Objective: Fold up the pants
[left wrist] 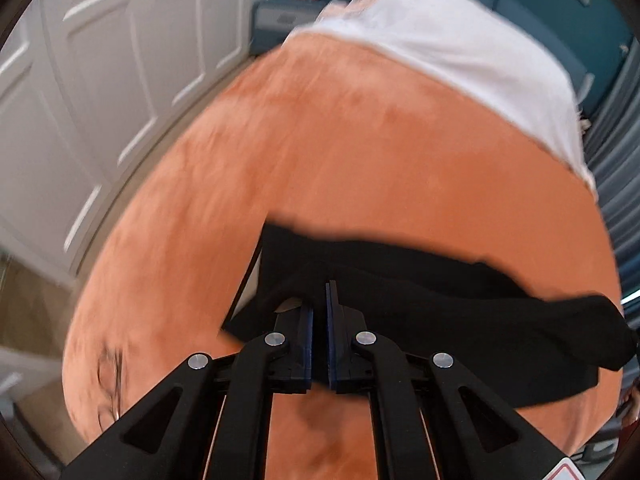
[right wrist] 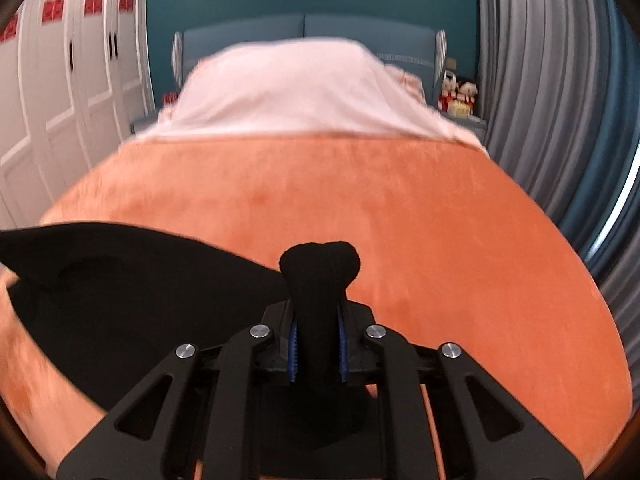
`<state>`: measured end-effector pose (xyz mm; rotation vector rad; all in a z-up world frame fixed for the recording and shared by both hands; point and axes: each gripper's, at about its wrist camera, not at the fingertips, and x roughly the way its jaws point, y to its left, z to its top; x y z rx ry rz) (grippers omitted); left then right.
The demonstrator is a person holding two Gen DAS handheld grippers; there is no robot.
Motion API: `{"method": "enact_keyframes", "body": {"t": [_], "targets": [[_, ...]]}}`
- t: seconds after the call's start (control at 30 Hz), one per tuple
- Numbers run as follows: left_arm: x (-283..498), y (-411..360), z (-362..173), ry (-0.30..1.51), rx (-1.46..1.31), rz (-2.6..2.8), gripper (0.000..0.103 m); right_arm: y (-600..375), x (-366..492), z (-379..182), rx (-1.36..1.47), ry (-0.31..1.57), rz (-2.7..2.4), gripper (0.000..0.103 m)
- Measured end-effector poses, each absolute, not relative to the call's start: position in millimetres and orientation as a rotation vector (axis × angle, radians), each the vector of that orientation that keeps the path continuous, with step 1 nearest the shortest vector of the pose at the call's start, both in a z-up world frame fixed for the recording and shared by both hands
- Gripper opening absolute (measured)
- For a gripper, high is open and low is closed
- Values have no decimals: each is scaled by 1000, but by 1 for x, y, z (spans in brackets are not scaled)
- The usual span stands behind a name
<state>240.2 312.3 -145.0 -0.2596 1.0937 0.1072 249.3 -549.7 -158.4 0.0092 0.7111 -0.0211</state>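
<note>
Right gripper (right wrist: 318,344) clamps bunched black pants (right wrist: 132,292); left gripper (left wrist: 319,316) pinches their edge. Only the left view shows pants (left wrist: 420,308) draped over the orange blanket (left wrist: 340,152).

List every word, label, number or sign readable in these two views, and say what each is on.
No text can be read.
Red panels on the wardrobe doors: blurred, no characters legible.
Red-edged sticker on the left gripper: cut off at the frame edge.
Black pants, orange blanket: no print visible.

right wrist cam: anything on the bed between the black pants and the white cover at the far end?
Nothing. In the right wrist view only bare orange blanket lies between the black pants and the white cover.
</note>
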Motion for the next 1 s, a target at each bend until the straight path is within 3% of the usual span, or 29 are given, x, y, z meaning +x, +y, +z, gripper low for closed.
{"method": "enact_keyframes", "body": {"t": [0.17, 0.23, 0.3, 0.4, 0.57, 0.6, 0.67, 0.77, 0.9, 1.0], "targets": [[216, 302, -213, 1221, -189, 183, 5, -535, 213, -242, -90, 903, -32, 16], [205, 305, -223, 1216, -228, 206, 13, -533, 199, -273, -128, 981, -50, 21], [195, 310, -218, 1195, -294, 217, 20, -531, 186, -291, -147, 1009, -62, 41], [179, 316, -198, 1156, -319, 256, 22, -541, 155, -282, -48, 959, -108, 59], [145, 313, -170, 1094, -389, 276, 30, -583, 99, -248, 438, 809, -189, 68], [145, 306, -168, 1095, -396, 257, 31, -587, 95, -244, 546, 773, -167, 74], [149, 291, -166, 1101, -397, 220, 31, -591, 101, -244, 731, 772, -130, 75], [154, 255, -169, 1127, -425, 148, 45, -594, 133, -256, 931, 849, -81, 75], [156, 210, -170, 1150, -469, 36, 46, -588, 178, -286, 1172, 944, -75, 74], [152, 180, -165, 1156, -434, -12, 46, -573, 215, -298, 1045, 1143, -217, 74]]}}
